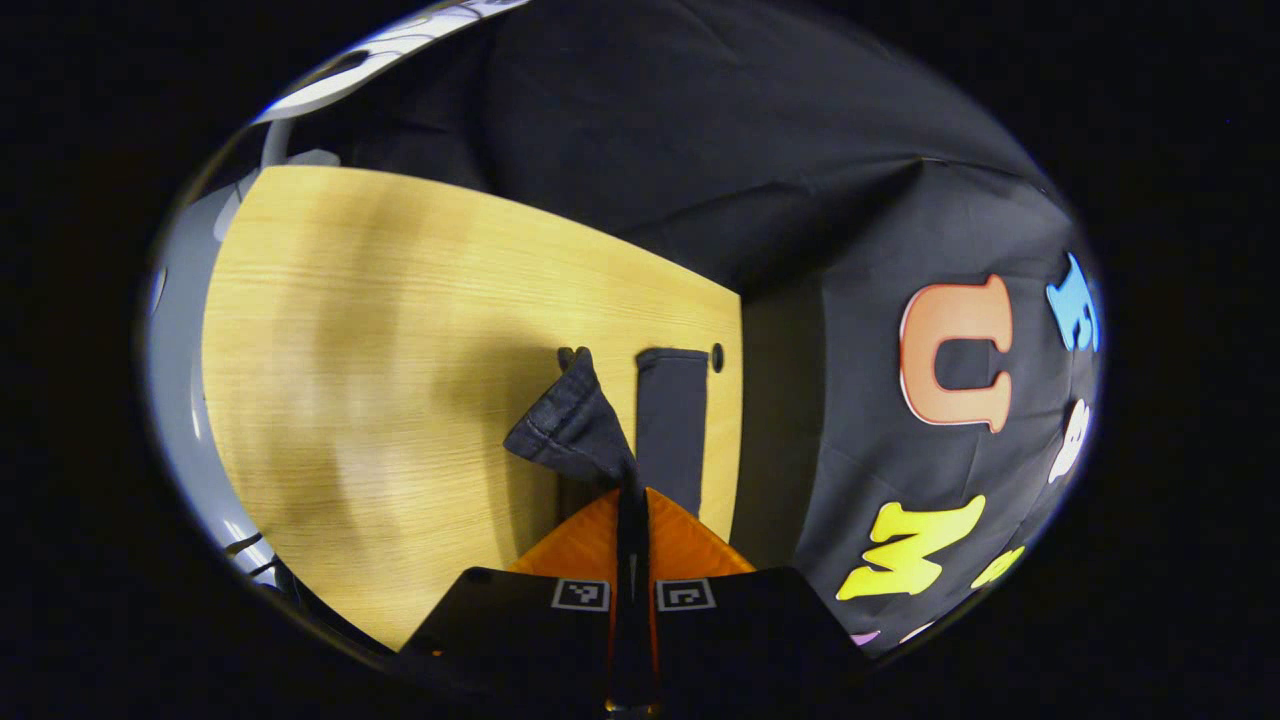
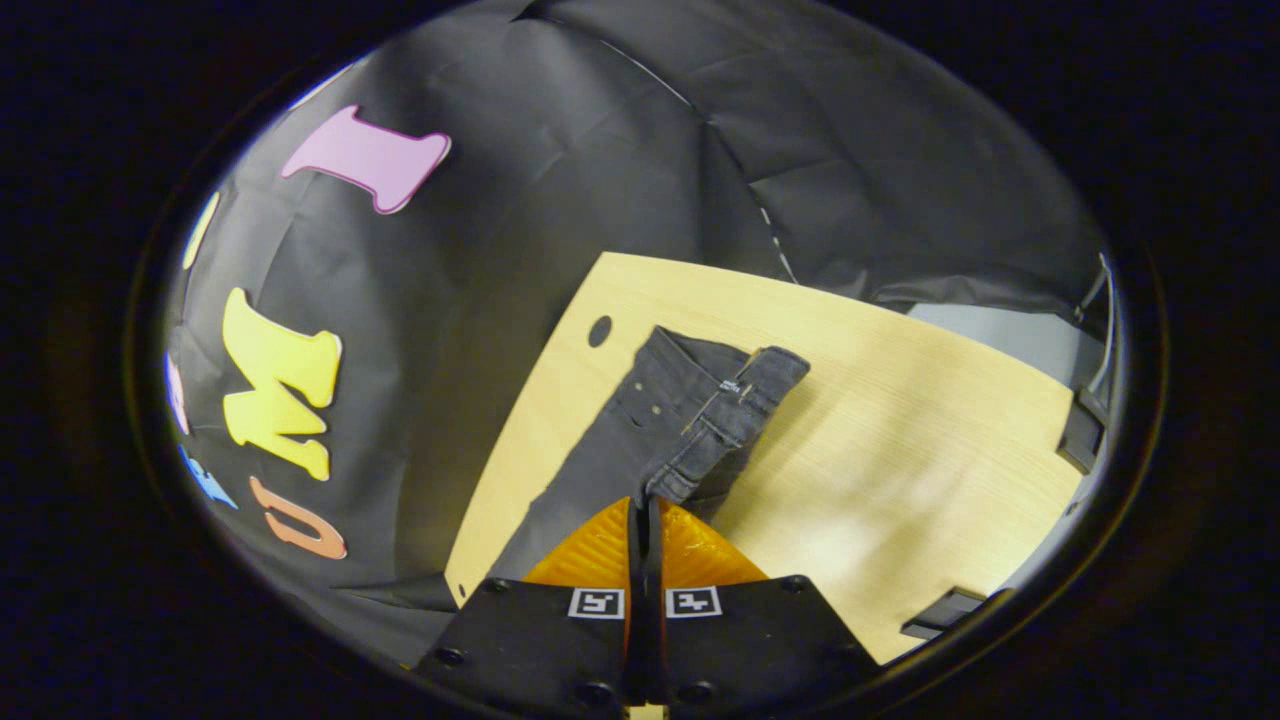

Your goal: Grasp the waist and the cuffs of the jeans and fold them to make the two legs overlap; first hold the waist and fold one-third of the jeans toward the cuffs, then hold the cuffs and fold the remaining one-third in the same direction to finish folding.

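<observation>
- Left claw (image 1: 632,500) is clamped on a thin bite of denim at the cuff end of the jeans (image 1: 575,425). Fingers are together with the cloth pinched between them, and the cuff is lifted off the surface (image 1: 400,330).
- Right claw (image 2: 648,515) is clamped on the waist (image 2: 725,420). The waistband is raised and curls over, while the rest of the jeans lies flat along the surface edge near the round hole (image 2: 599,331).
- Risk: both bites look shallow, right at the fabric edge. Denim is heavy, so a quick swing can pull it out of either claw mid-fold.
- Risk: I can't tell whether each claw holds one layer or both. If only one, the lower leg stays behind and the legs don't overlap.
- Risk: the jeans sit close to the surface edge by the booth wall. Drag toward that side can slide a leg off.
- Risk: if the claws travel out of step, the cloth twists between them and the fold line lands skewed.
- Risk: lifting too low drags the flat leg (image 1: 672,420) along and bunches it.
</observation>
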Available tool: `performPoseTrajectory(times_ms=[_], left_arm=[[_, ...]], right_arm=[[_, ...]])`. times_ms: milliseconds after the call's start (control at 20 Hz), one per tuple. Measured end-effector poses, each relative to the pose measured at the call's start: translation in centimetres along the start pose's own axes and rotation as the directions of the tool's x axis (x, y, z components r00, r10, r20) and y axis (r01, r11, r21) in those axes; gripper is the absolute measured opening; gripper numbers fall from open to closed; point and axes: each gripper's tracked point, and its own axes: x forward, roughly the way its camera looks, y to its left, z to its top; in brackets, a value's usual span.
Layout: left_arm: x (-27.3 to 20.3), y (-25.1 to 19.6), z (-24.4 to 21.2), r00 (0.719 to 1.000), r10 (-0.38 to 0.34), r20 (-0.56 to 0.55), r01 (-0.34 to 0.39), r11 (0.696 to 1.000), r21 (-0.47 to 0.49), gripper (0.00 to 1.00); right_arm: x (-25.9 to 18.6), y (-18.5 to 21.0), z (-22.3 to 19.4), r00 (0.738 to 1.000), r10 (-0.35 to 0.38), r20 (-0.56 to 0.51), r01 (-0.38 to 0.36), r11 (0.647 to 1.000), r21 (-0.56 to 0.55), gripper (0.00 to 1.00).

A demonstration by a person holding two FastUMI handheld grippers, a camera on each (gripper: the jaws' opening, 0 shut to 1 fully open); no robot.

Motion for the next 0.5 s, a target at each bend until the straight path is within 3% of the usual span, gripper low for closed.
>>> performPoseTrajectory(times_ms=[250,500], left_arm=[[4.3,-4.7,0.6,0.999,-0.035,0.003,0.035,0.999,-0.009,0.03],[10.5,-6.3,1.2,1.000,0.018,0.009,-0.018,1.000,-0.018,0.03]], right_arm=[[2.5,3.9,1.7,0.999,0.048,0.012,-0.048,0.999,0.001,0.01],[7.0,6.2,2.9,0.998,0.055,0.010,-0.055,0.998,0.020,0.01]])
